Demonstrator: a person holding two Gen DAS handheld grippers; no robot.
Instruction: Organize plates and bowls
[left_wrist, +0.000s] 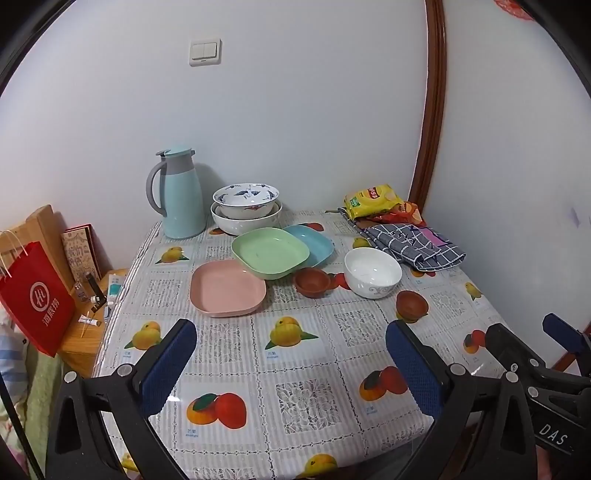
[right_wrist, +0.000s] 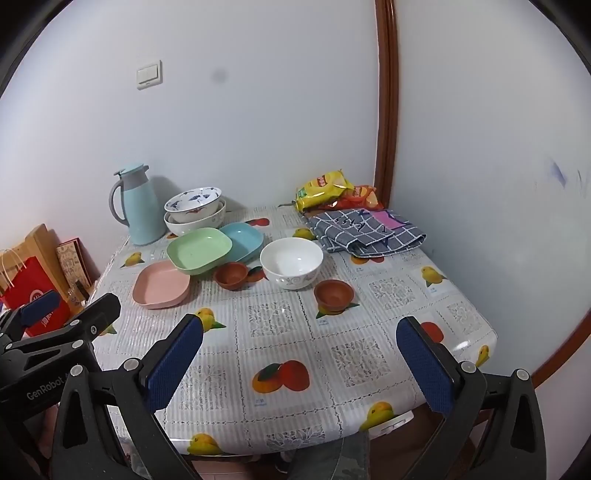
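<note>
Dishes sit scattered mid-table, green plate (left_wrist: 269, 254) leaning across pink plate (left_wrist: 228, 288) and blue plate (left_wrist: 314, 243), white bowl (left_wrist: 372, 271) alone, so left gripper (left_wrist: 291, 360) and right gripper (right_wrist: 301, 360) hover back, both spread wide and empty, presumably sizing up.

Ahead of the left gripper (left_wrist: 290, 354) on the table (left_wrist: 314, 406), three plates (left_wrist: 271, 253) overlap left of the lone bowl (left_wrist: 372, 271), stacked bowls (left_wrist: 246, 210) and jug (left_wrist: 181, 194) behind them, folded cloth (left_wrist: 413, 245) far right.
</note>
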